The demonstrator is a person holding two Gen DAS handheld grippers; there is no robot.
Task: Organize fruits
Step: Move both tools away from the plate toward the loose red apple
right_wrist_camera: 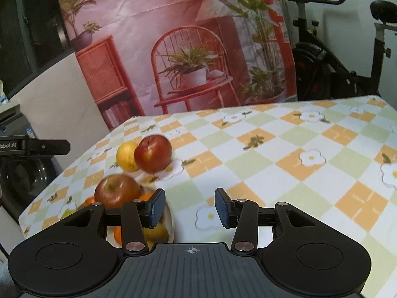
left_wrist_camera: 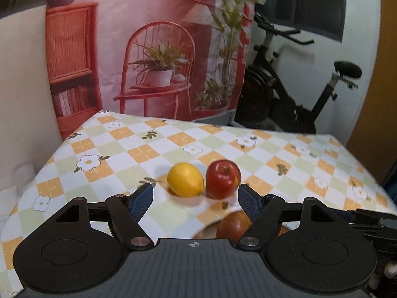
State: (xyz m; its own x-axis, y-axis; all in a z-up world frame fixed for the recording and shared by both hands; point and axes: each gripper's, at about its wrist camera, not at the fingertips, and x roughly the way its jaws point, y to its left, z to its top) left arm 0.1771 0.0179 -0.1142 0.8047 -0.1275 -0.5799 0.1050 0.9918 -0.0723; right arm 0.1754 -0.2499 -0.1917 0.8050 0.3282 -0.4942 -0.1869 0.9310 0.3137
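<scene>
A yellow lemon (left_wrist_camera: 184,179) and a red apple (left_wrist_camera: 223,178) lie side by side on the checked tablecloth, just beyond the tips of my left gripper (left_wrist_camera: 195,191), which is open with nothing between its fingers. Below its right finger a second apple (left_wrist_camera: 234,224) shows. In the right wrist view that apple (right_wrist_camera: 116,191) tops a white bowl (right_wrist_camera: 170,219) holding oranges (right_wrist_camera: 146,196) and a yellow fruit (right_wrist_camera: 155,232). The lemon (right_wrist_camera: 126,157) and red apple (right_wrist_camera: 153,153) sit behind the bowl. My right gripper (right_wrist_camera: 189,196) is open and empty, just right of the bowl.
A printed backdrop (left_wrist_camera: 153,49) hangs behind the table's far edge. An exercise bike (left_wrist_camera: 297,94) stands at the back right. The tablecloth (right_wrist_camera: 297,161) stretches to the right of the fruit. A dark appliance (right_wrist_camera: 24,181) stands past the table's left edge.
</scene>
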